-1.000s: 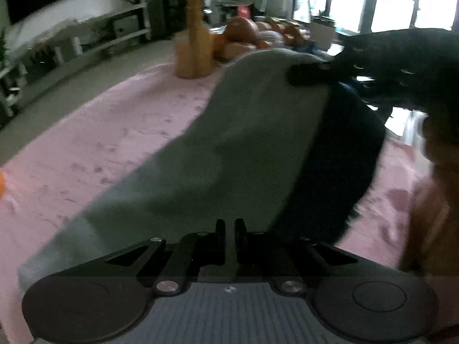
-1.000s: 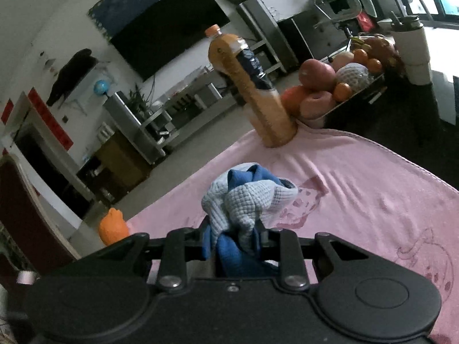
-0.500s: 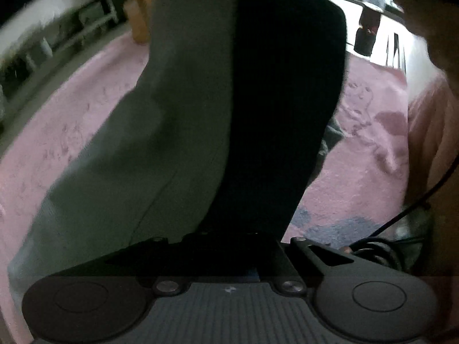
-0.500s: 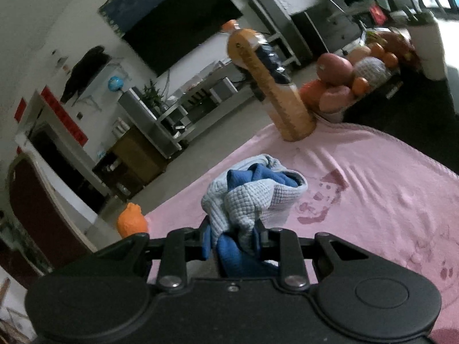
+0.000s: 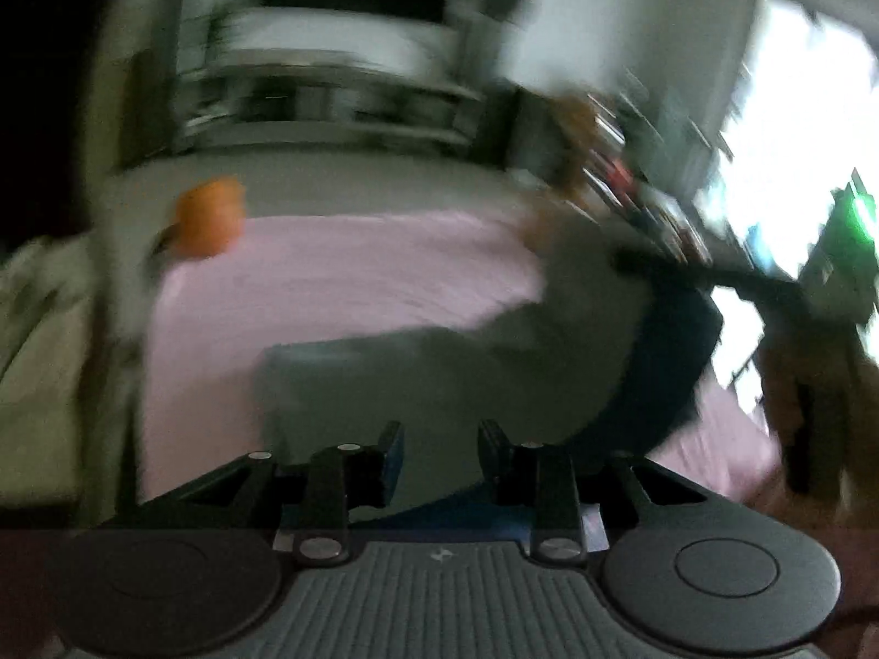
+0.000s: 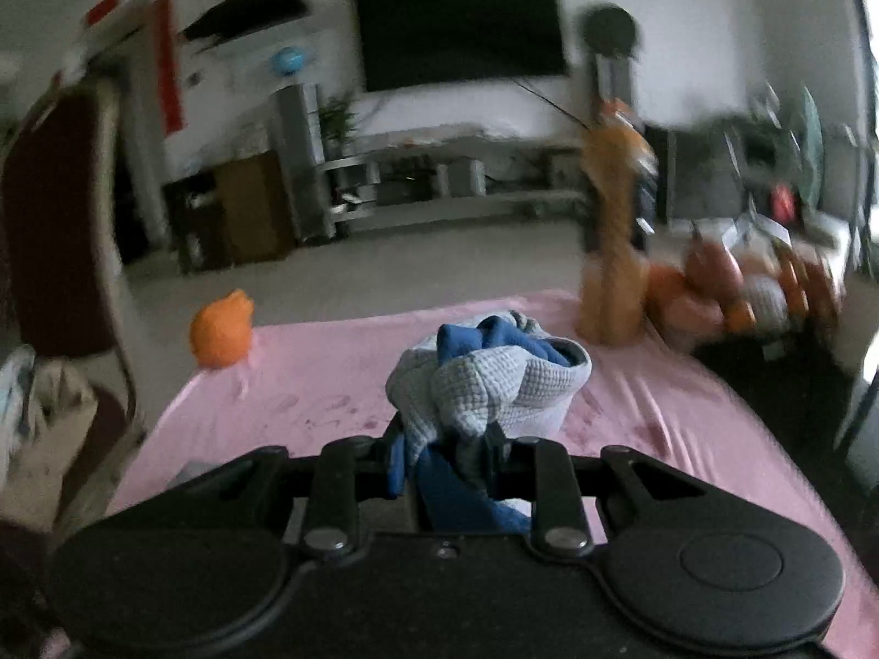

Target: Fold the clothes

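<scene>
I am holding the garment (image 6: 489, 384) bunched in the right gripper (image 6: 445, 461)'s jaws, left gripper (image 5: 438, 456)'s jaws gaping beside its trailing length.

From my right tool (image 6: 445, 467), the grey-and-blue waffle-knit garment (image 6: 489, 379) bunches over the pink-cloth worktop (image 6: 329, 379). The orange toy (image 6: 222, 329) sits at its far left corner, the tall juice bottle (image 6: 615, 252) far right, fruit (image 6: 736, 291) beside it.
</scene>
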Demonstrator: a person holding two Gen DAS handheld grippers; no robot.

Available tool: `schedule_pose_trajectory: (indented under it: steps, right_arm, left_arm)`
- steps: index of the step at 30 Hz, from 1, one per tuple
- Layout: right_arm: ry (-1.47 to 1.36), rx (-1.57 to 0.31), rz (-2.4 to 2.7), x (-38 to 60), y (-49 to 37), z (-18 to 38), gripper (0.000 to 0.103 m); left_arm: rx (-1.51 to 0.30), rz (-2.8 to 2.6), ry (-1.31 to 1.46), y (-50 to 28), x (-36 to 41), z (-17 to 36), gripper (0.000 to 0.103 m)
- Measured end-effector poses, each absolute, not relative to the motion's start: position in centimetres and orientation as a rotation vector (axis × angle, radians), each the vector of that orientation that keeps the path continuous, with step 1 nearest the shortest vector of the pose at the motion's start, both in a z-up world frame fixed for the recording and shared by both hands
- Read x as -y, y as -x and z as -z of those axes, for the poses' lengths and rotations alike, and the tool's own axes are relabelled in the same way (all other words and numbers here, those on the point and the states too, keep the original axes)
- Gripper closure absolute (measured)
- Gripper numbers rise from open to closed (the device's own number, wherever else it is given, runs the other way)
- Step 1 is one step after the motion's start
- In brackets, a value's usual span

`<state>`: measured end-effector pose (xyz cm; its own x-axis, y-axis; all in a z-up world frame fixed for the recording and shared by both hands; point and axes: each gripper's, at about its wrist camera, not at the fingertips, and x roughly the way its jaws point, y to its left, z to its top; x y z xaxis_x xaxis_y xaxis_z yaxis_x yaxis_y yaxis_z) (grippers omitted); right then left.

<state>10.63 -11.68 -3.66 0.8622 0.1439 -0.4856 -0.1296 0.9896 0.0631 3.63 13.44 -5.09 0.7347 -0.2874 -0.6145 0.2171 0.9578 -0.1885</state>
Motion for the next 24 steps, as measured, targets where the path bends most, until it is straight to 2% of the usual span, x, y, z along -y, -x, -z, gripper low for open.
schedule_pose_trajectory:
  steps: [6, 11, 20, 24]
  right_arm:
    - [0.269, -0.422, -0.284, 1.8, -8.8, 3.2, 0.079]
    - [0.536, -0.319, -0.487, -6.1, -6.2, 5.8, 0.079]
    - [0.972, -0.374, -0.722, -12.4, -5.0, 14.6, 0.078]
    - [1.027, -0.404, -0.748, -12.2, -4.4, 14.6, 0.072]
  left_arm:
    - [-0.633, 0.104, 0.37, -1.5, -21.5, 5.2, 0.074]
    - [-0.614, 0.091, 0.501, -0.5, -24.4, 5.6, 0.074]
    - [-0.645, 0.059, 0.575, -1.1, -26.6, 6.8, 0.074]
    - [-0.658, 0.056, 0.575, -1.3, -26.6, 7.1, 0.074]
